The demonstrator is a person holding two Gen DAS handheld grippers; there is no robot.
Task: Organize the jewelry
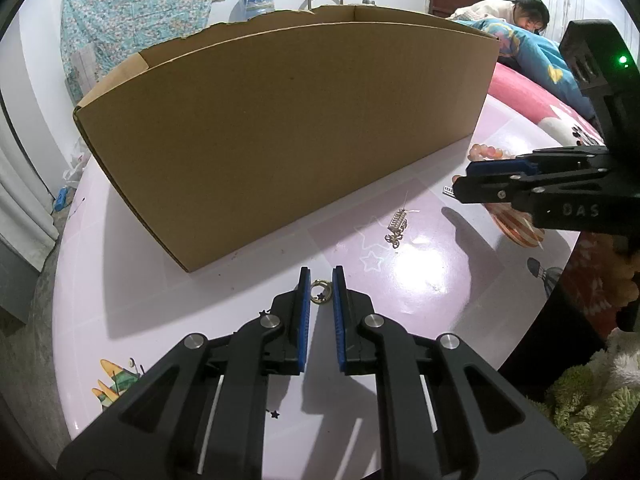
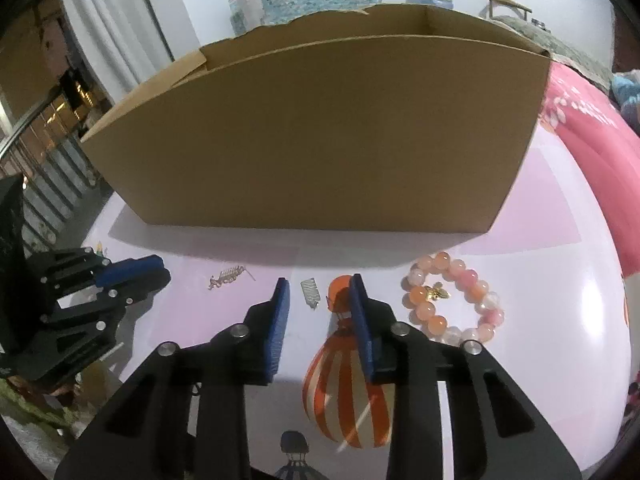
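Nearest the cardboard box's front wall, the left gripper stands with fingers spread either side of a small gold ring lying on the pink table, not gripping it. The right gripper is also spread, a small silver piece lying between its tips. A silver chain charm and a pink bead bracelet lie before the box. The box's inside is hidden behind its wall.

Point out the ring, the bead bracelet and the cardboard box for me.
ring (image 1: 320, 293), left wrist view, on its band.
bead bracelet (image 2: 476, 278), right wrist view, on a pink bead.
cardboard box (image 2: 320, 136), right wrist view, on its front wall.
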